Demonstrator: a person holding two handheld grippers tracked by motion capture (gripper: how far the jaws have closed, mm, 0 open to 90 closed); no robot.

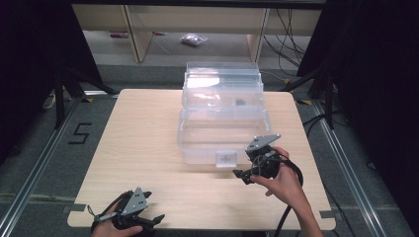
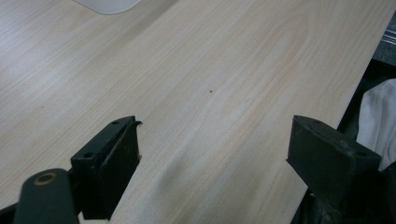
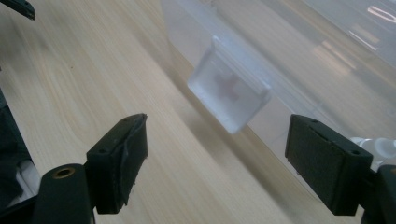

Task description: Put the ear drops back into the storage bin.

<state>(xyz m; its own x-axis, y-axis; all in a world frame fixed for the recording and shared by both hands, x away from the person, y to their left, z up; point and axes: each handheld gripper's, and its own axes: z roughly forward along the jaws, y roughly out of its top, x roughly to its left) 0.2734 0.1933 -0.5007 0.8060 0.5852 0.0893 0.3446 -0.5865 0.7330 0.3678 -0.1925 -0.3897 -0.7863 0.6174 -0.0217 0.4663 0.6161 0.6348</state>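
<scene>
1. Starting with the clear plastic box (image 1: 222,116): it sits mid-table toward the far edge, lid shut, and its frosted front latch (image 1: 227,158) faces our side. In the right gripper view that latch (image 3: 229,95) hangs just ahead of the jaws, roughly centred between them but apart from both.

2. Our right gripper (image 1: 242,175) is just off the box's near right corner, pointing left along the front wall. Its jaws are spread wide with nothing between them except bare table and that latch beyond. The right gripper (image 3: 217,158) looks close to the box wall, not touching as far as we can tell.

3. There's something small and dark (image 1: 240,102) inside the box near the back; too blurry to say what.

4. Our left gripper (image 1: 157,218) is well away from the box, down at the near left edge of the wooden table (image 1: 143,148). In its own view the left gripper (image 2: 212,149) has jaws wide apart too, only wood grain between them.

5. A bit of white cloth (image 2: 380,119) shows beyond the left gripper's right-hand jaw, off the table edge.
</scene>
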